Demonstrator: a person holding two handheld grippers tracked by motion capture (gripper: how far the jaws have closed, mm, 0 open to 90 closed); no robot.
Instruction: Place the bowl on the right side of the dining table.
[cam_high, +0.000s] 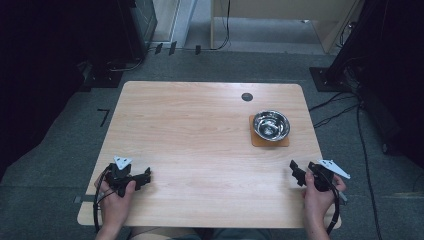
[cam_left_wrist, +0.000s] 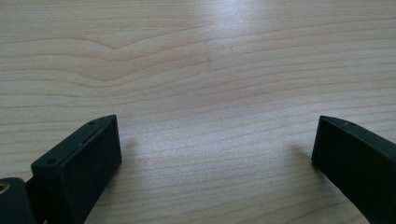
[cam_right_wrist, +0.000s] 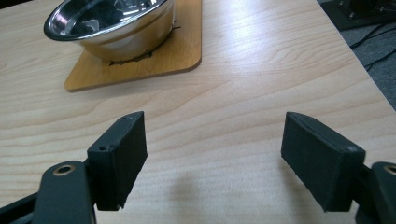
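Steel, polished to a mirror, makes up the bowl, which sits on a thin brown mat at the far right of the pale wooden bench. The mat presumably keeps the bowl from sliding or marking the wood. The bowl is round and shallow with a rolled rim, and it looks empty, though glare on the inside makes it hard to rule out something small at the bottom.

Both hands rest at the near edge, one at each corner, which reads as a ready pose with nothing picked up. The right claw is spread wide with nothing between its jaws and points toward the bowl, which stands well apart from it up the bench; being on the same side, it is likely the one to go for the bowl. The left claw is likewise spread and empty, sitting low over bare wood, far from the bowl and mat. A small dark round cap is set into the bench beyond the bowl.
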